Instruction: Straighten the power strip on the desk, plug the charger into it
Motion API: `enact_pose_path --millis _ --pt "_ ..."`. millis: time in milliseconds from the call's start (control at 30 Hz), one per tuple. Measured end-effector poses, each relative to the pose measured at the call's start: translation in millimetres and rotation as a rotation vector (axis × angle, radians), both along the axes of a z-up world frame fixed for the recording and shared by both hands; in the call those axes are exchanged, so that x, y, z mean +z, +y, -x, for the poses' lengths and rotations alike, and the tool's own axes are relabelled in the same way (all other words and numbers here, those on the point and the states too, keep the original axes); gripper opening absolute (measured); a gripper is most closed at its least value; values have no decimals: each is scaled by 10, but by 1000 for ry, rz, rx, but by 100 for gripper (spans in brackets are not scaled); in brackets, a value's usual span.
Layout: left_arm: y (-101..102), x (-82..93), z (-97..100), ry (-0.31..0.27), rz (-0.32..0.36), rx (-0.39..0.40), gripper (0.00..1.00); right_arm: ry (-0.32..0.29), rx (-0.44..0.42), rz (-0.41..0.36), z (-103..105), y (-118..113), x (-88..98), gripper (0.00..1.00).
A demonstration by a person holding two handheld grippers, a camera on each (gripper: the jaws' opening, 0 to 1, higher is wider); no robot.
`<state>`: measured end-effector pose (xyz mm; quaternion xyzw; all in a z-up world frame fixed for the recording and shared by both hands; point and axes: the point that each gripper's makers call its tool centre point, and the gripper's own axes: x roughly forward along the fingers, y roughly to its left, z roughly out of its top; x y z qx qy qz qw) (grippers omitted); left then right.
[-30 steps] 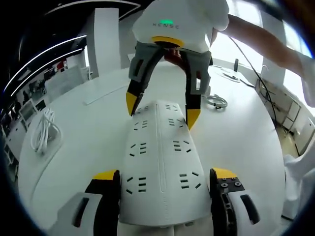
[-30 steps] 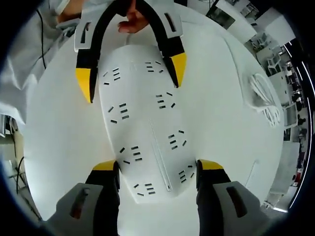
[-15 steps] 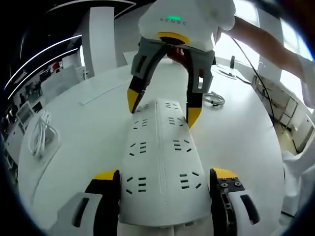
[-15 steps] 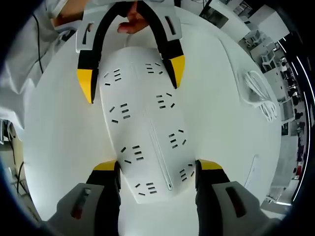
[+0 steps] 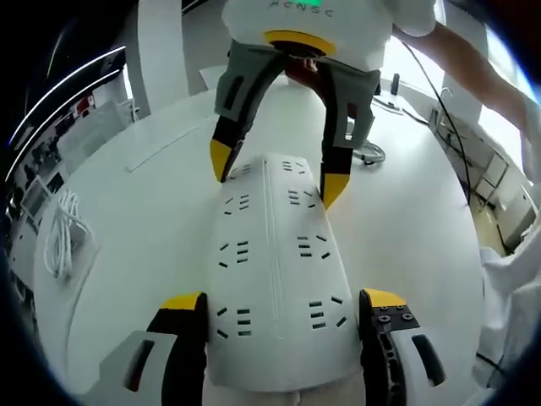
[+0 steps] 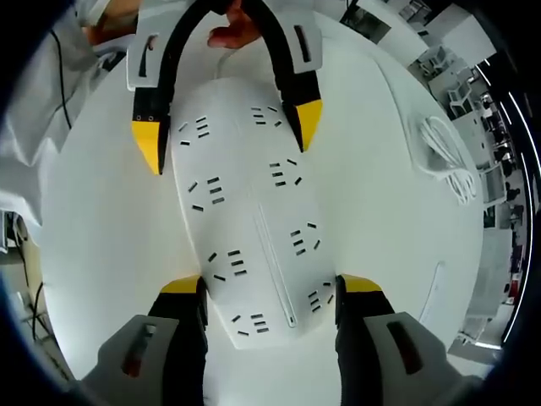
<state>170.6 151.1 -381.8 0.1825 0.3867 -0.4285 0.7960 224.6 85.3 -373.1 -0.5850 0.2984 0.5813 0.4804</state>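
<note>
Your white table [image 5: 127,211] carries the white power strip [image 5: 275,279] lying flat at centre. A coiled white cable [image 5: 63,233] rests near the edge, well apart; another small coil [image 5: 370,152] lies beyond the strip.

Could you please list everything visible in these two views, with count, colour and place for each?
power strip: one, white, lying flat on the desk, one end between each gripper's jaws
desk: one, white, beneath everything
coiled cable: one, white, on the desk off to the side of the strip, near the edge
second coiled cable: one, pale, on the desk beyond the far end of the strip
black cable: one, hanging beside the person's sleeve
left gripper: one, grey with yellow tips, jaws on both sides of the strip's near end
right gripper: one, same colours, jaws on both sides of the opposite end
person's hand: one, behind the left gripper in the right gripper view
sleeve: white, at the edge of the view
</note>
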Motion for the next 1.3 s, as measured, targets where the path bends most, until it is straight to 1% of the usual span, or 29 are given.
enact_pose_path --millis 300,600,867,1067,1300 --pt "2 -5 -26 7 -13 -43 74 -7 -42 20 20 -24 -1 60" --pt "-1 -12 -45 10 -20 -79 73 0 -75 -11 14 -40 -2 60" --pt "-11 -18 -37 12 -25 -115 73 0 -113 -10 31 -72 -3 60" --pt "-18 -17 -24 12 -29 -158 73 -5 -143 3 65 -102 -3 60" --pt "-21 -17 -16 10 -25 -181 73 1 -163 -28 78 -118 4 60"
